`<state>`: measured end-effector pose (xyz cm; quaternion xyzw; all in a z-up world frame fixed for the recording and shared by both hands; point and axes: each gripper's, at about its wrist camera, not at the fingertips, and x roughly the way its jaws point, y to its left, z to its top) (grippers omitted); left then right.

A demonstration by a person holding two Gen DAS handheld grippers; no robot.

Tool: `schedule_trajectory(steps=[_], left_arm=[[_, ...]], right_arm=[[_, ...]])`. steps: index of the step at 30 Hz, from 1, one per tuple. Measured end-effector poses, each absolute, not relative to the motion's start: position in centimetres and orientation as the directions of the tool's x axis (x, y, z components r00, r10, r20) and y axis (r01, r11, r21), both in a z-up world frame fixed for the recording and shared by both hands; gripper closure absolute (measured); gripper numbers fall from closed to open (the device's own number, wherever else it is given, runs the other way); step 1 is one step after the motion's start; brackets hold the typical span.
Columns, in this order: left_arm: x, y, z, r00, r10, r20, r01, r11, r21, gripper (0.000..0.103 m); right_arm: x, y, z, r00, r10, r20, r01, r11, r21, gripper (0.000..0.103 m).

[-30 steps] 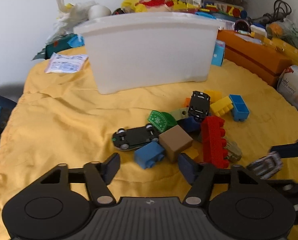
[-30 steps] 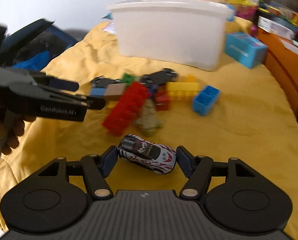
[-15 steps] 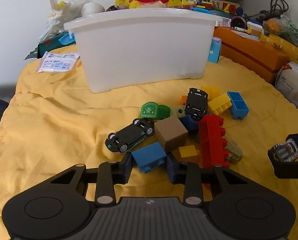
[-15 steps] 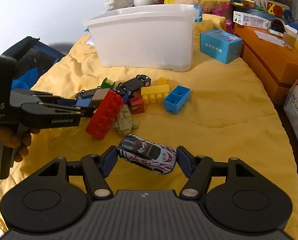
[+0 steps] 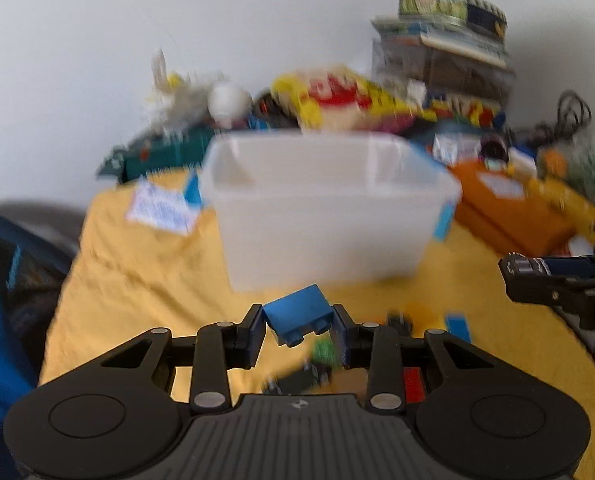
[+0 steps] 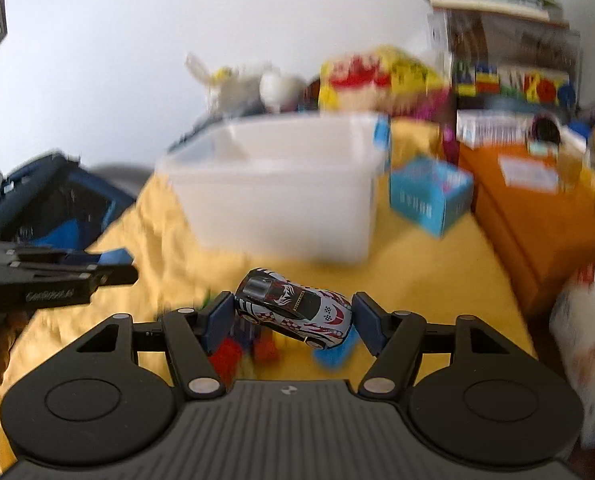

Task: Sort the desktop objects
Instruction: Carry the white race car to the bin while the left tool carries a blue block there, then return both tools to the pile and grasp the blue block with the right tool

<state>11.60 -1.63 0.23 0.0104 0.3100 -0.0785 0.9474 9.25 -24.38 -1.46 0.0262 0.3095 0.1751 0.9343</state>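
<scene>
Left tongs clamp the blue brick, right tongs the white toy car. Both loads, on the yellow cloth a second ago, now hang clear above it. Tongs angled downward toward the white bin, rim open; loose pieces lie below.

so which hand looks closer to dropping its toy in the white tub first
Left, probably. Its gripper holds the blue brick almost at the white tub. The right gripper holds the toy car, with more yellow cloth still ahead.
</scene>
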Motion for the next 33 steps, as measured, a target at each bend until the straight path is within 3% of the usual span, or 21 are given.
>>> schedule_trajectory(steps=[11, 22, 23, 25, 26, 28, 33], left_arm=[[20.1, -1.9, 6.8, 0.844, -0.124, -0.521, 0.125, 0.992, -0.033, 0.064], [26.2, -2.5, 7.7, 0.827, -0.102, -0.553, 0.121, 0.993, -0.003, 0.064], [26.6, -2.7, 7.5, 0.821, -0.098, -0.562, 0.120, 0.993, 0.002, 0.060], [27.2, -2.9, 7.0, 0.812, -0.088, -0.577, 0.108, 0.994, 0.001, 0.039], [27.3, -2.8, 6.7, 0.815, -0.073, -0.574, 0.090, 0.996, 0.000, 0.029], [27.3, -2.7, 6.3, 0.814, -0.068, -0.578, 0.084, 0.997, 0.000, 0.028], [25.6, -1.9, 4.8, 0.811, -0.080, -0.580, 0.114, 0.993, 0.022, 0.028]], right_arm=[[18.3, -23.8, 6.1, 0.802, 0.372, -0.467, -0.344, 0.927, 0.147, 0.035], [24.7, -21.9, 6.1, 0.776, 0.356, -0.520, -0.356, 0.929, 0.104, 0.035], [25.2, -21.8, 5.8, 0.775, 0.349, -0.527, -0.356, 0.930, 0.093, 0.035], [26.1, -21.5, 5.2, 0.767, 0.341, -0.544, -0.357, 0.930, 0.080, 0.034], [26.6, -21.4, 4.8, 0.762, 0.336, -0.553, -0.356, 0.931, 0.076, 0.026], [26.9, -21.4, 4.3, 0.760, 0.332, -0.559, -0.352, 0.933, 0.074, 0.021], [25.9, -22.1, 4.0, 0.769, 0.339, -0.543, -0.360, 0.930, 0.070, 0.021]])
